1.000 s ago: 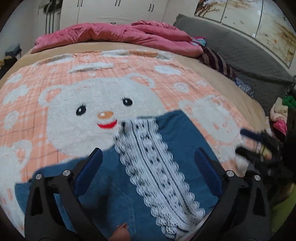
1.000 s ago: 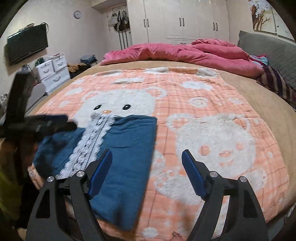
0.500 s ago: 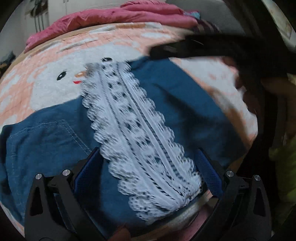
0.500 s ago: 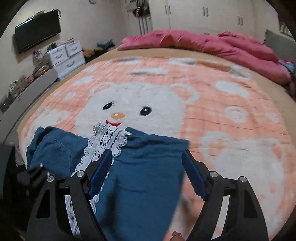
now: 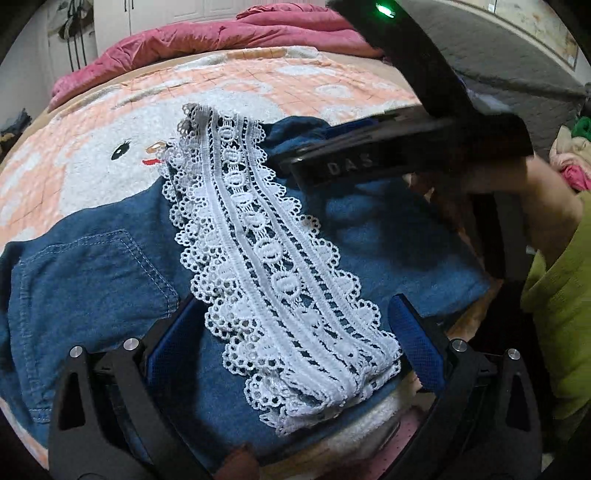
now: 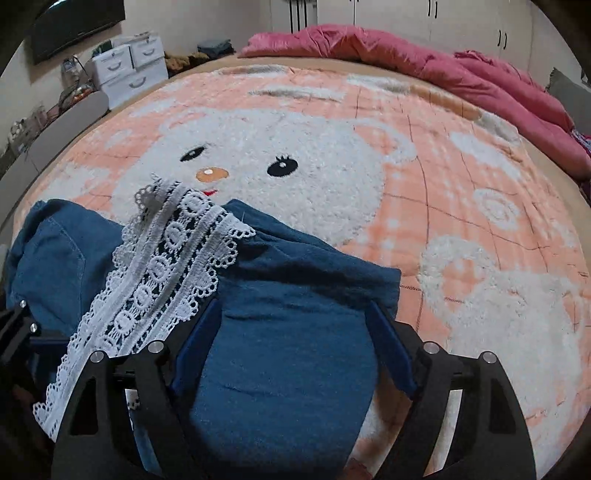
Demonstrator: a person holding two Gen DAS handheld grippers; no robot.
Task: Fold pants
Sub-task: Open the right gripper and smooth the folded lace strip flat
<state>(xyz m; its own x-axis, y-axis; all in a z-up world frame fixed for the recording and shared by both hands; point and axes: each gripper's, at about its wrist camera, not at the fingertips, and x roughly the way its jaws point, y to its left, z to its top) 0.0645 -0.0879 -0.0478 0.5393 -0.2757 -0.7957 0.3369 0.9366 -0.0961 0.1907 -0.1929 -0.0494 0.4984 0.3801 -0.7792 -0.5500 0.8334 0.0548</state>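
Blue denim pants (image 5: 92, 280) lie folded lengthwise at the near edge of the bed, with a white lace strip (image 5: 266, 258) running along them. My left gripper (image 5: 291, 306) hovers low over them, open, its fingers on either side of the lace's near end. The right gripper's black body (image 5: 406, 155) crosses the upper right of the left wrist view. In the right wrist view, my right gripper (image 6: 293, 310) is open over the plain blue leg (image 6: 295, 350) beside the lace (image 6: 162, 273). Its jaws are opening, with denim lying between and under the fingers, which do not press on it.
A peach bear-print blanket (image 6: 461, 206) covers the bed. A pink duvet (image 6: 406, 55) is heaped at the far end. White drawers (image 6: 125, 70) and a wall television (image 6: 74, 22) stand at the left. A person's green sleeve (image 5: 561, 295) is at the right.
Both grippers have dropped closer to the pants. The right gripper swung left from the bare blanket to over the blue leg, and its body now crosses the left wrist view.
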